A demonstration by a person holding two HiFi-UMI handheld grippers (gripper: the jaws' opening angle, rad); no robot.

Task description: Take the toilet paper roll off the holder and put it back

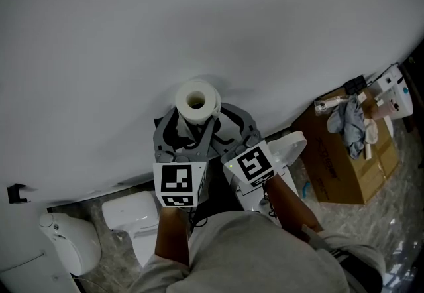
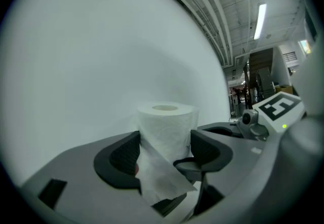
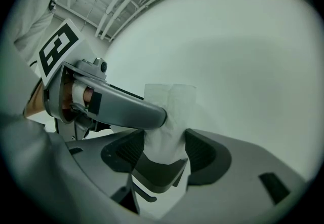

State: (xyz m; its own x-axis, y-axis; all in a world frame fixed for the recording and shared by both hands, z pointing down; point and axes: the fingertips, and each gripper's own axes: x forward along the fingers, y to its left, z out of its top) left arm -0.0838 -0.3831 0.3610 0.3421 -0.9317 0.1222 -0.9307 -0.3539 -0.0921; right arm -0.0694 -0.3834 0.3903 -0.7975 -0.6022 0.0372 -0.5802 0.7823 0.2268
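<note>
upright white toilet roll (image 2: pixel 166 121), loose sheet (image 2: pixel 159 177) dangling, clamped in left gripper (image 2: pixel 165 152), right gripper (image 3: pixel 163 152) fingers (image 3: pixel 205 154)

On my right I see a cardboard box (image 1: pixel 344 175) on the marbled floor (image 1: pixel 397 215), a crumpled grey cloth (image 1: pixel 350 120) lying on top; white plastic housings (image 1: pixel 69 245) sit lower left, below the white wall (image 1: pixel 199 20)

Toilet paper roll (image 1: pixel 197 101) upright between jaws of my left gripper (image 2: pixel 164 149) and right gripper (image 3: pixel 163 147), wall (image 1: pixel 199 6) behind; cardboard box (image 1: pixel 339 162) to the right.
</note>
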